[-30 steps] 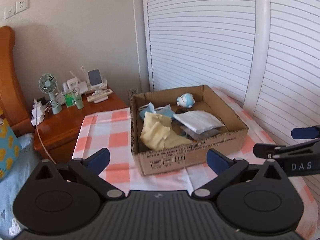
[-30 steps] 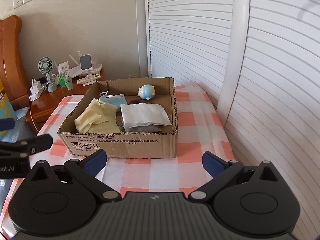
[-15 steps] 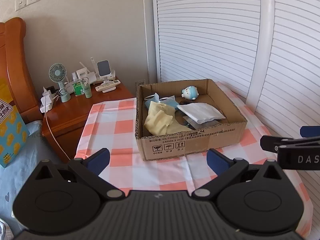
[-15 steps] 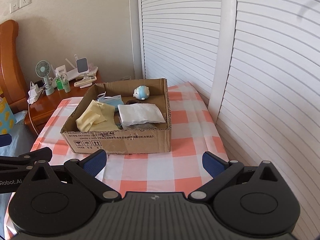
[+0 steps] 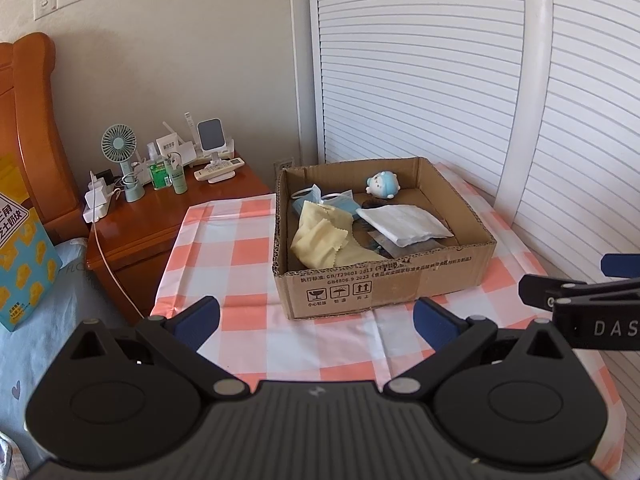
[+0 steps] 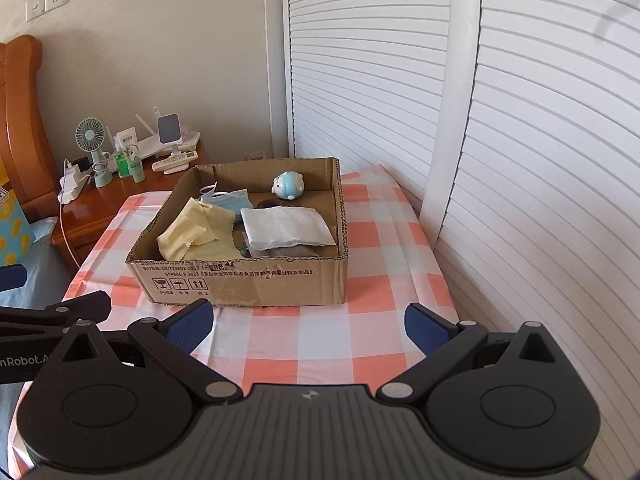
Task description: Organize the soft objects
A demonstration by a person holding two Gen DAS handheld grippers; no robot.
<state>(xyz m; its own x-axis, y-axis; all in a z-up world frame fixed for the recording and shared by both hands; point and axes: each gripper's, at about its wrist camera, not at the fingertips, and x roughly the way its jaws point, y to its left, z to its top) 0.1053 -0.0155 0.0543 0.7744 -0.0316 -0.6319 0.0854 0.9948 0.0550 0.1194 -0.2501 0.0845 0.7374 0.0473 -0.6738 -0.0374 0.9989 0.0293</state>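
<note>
Left wrist view: we hold both grippers, left gripper [image 5: 316, 322] and right gripper [image 6: 307, 326], fingers spread and empty, before the cardboard box [image 5: 384, 284] holding a yellow cloth [image 5: 320, 236].

Dark item [image 5: 384, 240] under white pack [image 5: 404, 225] unidentifiable; box [image 5: 380, 284] print unreadable.

beige wall [image 5: 180, 60], white louvered doors [image 5: 420, 60], wooden nightstand [image 5: 160, 216]

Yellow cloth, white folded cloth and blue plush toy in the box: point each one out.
yellow cloth [image 5: 324, 236], left wrist view, middle of its crumpled surface
white folded cloth [image 6: 282, 226], right wrist view, centre of its top face
blue plush toy [image 6: 289, 185], right wrist view, its rounded body
</note>
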